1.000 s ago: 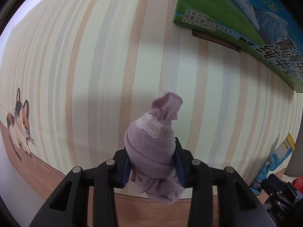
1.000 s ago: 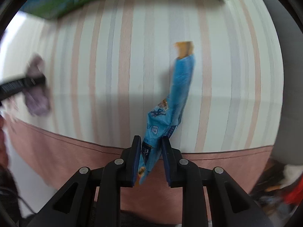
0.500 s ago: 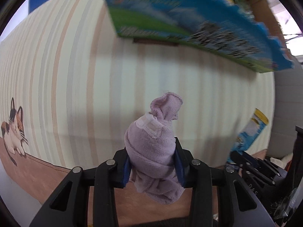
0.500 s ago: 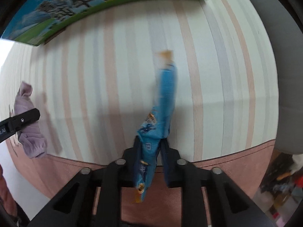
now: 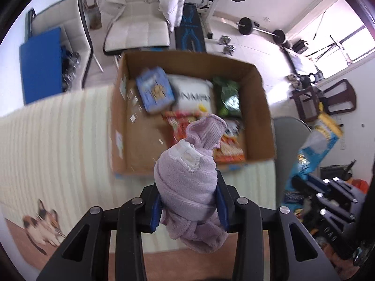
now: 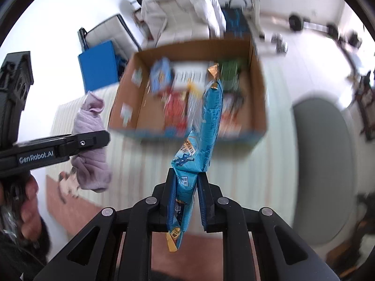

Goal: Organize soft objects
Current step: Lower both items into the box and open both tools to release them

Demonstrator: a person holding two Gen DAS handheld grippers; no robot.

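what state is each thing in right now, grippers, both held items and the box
left gripper: shut on the purple cloth
purple cloth: bundled, held up
right gripper: shut on the blue packet
blue packet: held upright
cardboard box: open-topped, holding packets

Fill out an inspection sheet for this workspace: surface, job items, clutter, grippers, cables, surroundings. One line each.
Surface: striped cloth with a cat print, under the box.
Job's things: rolled purple sock in the left gripper; blue snack packet in the right gripper.
Clutter: open cardboard box holding a blue carton, white bag, green bag and red-orange packets.
Grippers: both shut on their items, raised in front of the box.
Cables: nothing seen.
Surroundings: chair with white jacket, barbell weights, blue panel.
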